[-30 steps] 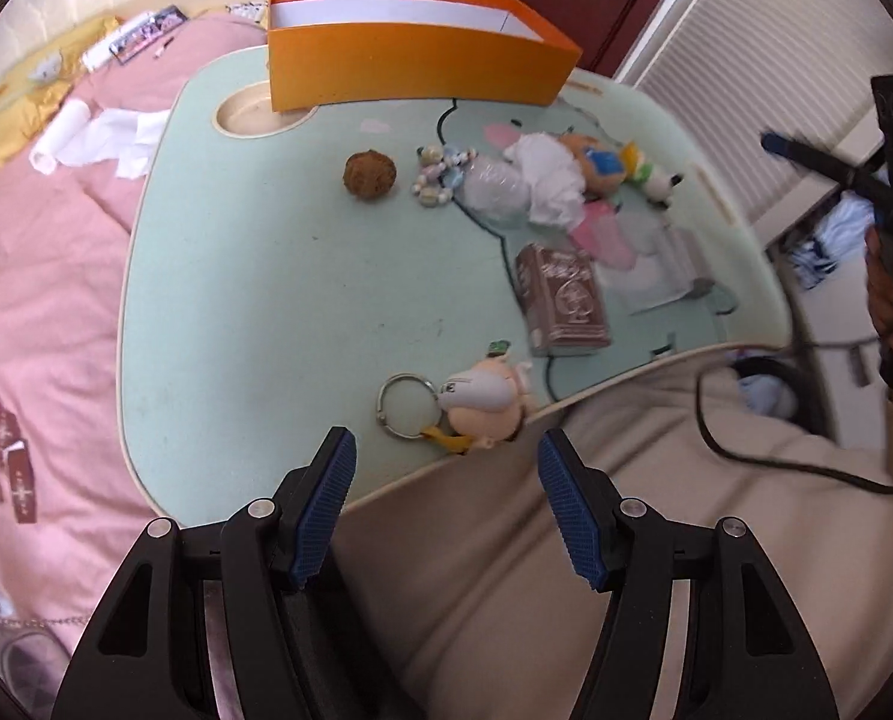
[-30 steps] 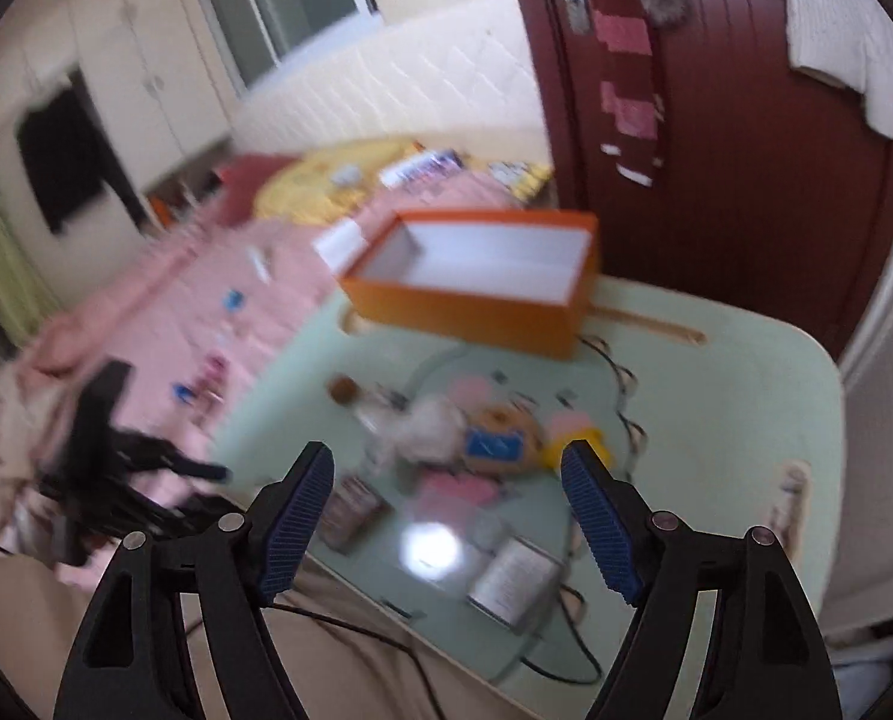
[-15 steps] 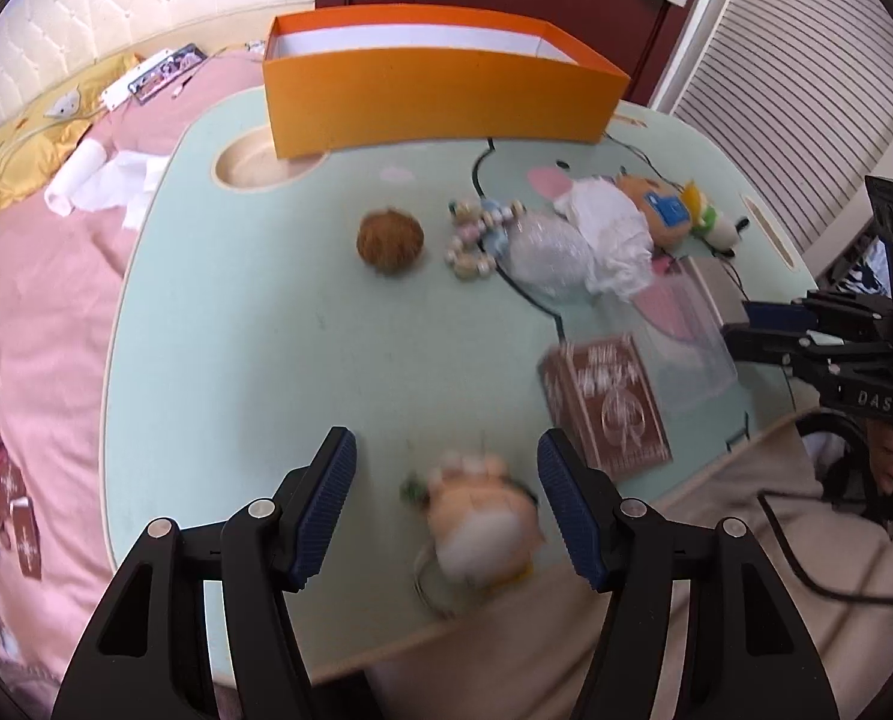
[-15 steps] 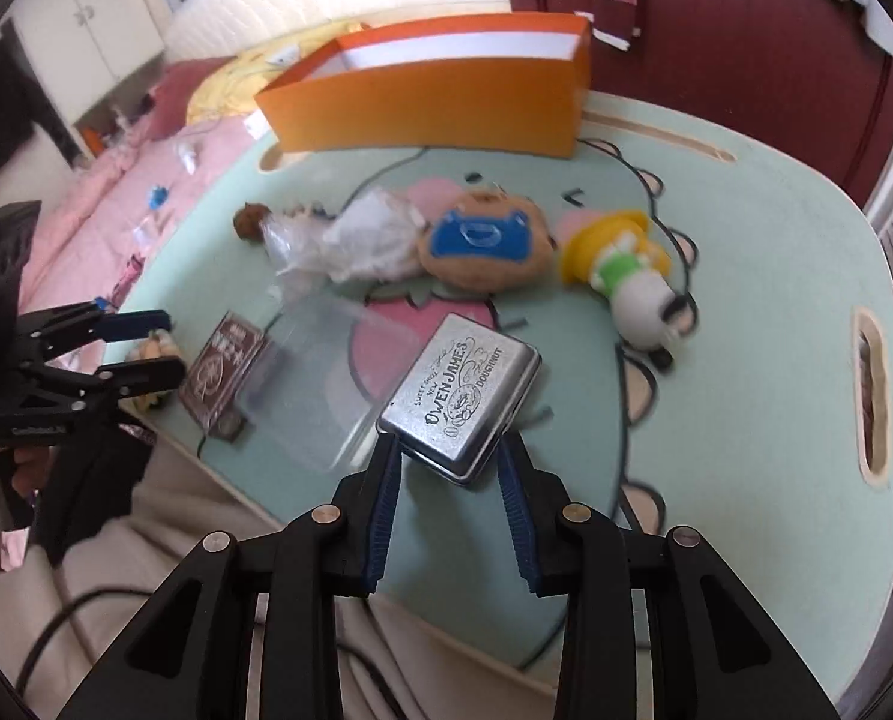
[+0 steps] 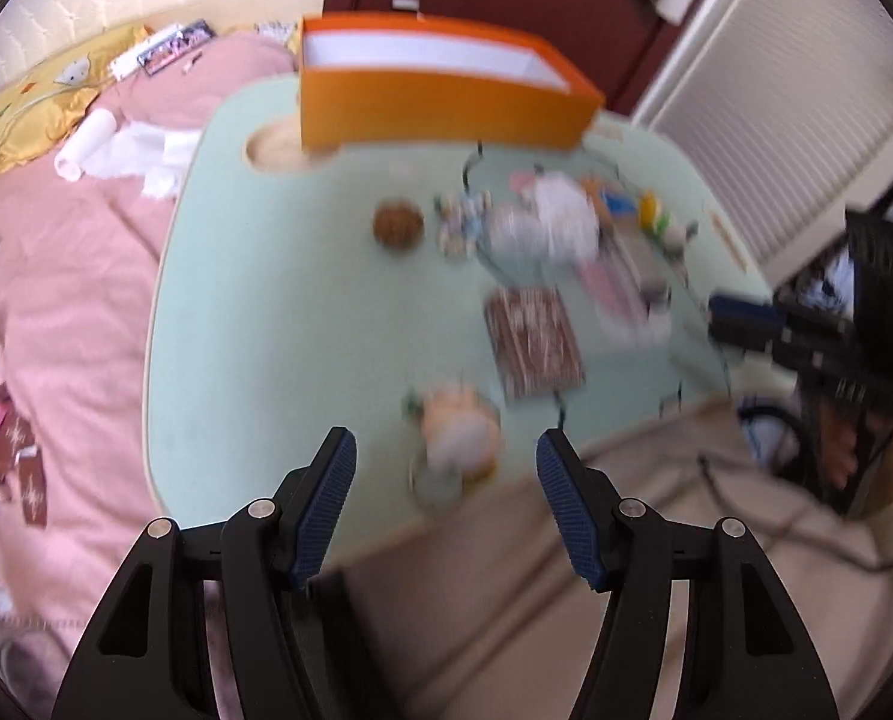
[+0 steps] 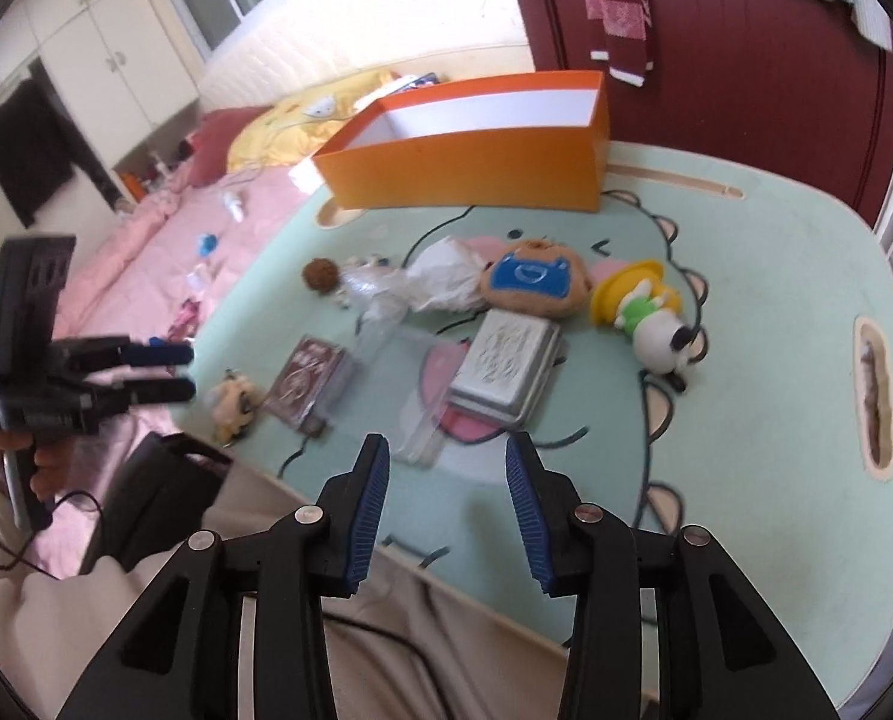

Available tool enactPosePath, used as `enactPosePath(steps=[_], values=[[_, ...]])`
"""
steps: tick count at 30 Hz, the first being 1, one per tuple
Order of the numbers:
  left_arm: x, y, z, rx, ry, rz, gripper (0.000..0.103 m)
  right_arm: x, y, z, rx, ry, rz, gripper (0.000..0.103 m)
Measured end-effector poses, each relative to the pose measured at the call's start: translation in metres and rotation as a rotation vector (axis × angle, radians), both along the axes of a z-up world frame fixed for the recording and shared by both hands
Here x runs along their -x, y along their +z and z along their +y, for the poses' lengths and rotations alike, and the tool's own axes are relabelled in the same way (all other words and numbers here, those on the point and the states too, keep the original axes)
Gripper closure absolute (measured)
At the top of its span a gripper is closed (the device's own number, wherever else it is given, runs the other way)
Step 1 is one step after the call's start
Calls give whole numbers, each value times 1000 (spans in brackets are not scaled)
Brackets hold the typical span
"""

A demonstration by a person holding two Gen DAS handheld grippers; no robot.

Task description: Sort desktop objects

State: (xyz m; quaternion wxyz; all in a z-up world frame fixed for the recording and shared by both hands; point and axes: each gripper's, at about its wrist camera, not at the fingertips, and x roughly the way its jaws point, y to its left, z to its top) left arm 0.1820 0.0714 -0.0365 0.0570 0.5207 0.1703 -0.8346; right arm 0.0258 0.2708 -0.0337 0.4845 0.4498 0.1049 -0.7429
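The whole left wrist view is smeared by motion: ahead of the left gripper (image 5: 446, 468), the plush keychain (image 5: 460, 427) just beyond its fingertips is a pale blob, and the print on the brown box (image 5: 533, 343) further ahead cannot be read. Farther off, the pile of small things (image 5: 542, 225) runs together. From the right gripper (image 6: 446, 474), the orange box (image 6: 476, 162) floor is hidden by its near wall, and the engraving on the metal tin (image 6: 503, 369) is too small to read.

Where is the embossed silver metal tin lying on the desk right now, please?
In the right wrist view the embossed silver metal tin lies flat mid-table, just beyond the open right hand-held gripper, in front of the round brown plush with blue bib, partly on a clear plastic sleeve.
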Motion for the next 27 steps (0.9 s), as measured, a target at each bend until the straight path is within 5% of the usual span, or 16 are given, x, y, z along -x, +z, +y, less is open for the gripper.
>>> enactPosePath(steps=[3, 5, 7, 14, 18, 20, 22, 27], values=[[-3, -12, 13, -7, -9, -7, 55, -7, -5, -2, 6, 8, -16, 63], [7, -21, 15, 20, 9, -25, 80, -10, -9, -4, 12, 8, -30, 63], [17, -26, 13, 43, 26, -25, 90, -12, -11, -7, 17, 10, -37, 63], [60, -27, 4, 22, 37, 24, 92, -13, -6, -4, 36, 7, -22, 59], [61, -23, 3, 26, 85, 13, 71, -11, -8, -5, 9, -26, -13, 56], [53, -20, 2, 25, 148, 12, 43, -10, -10, -6, -14, -69, -7, 56], [40, -13, 1, 9, 214, 43, 30, -8, -12, -9, -44, -133, 1, 56], [32, -15, 8, 73, 261, 72, 29, -9, -22, -16, -165, -241, 51, 49]])
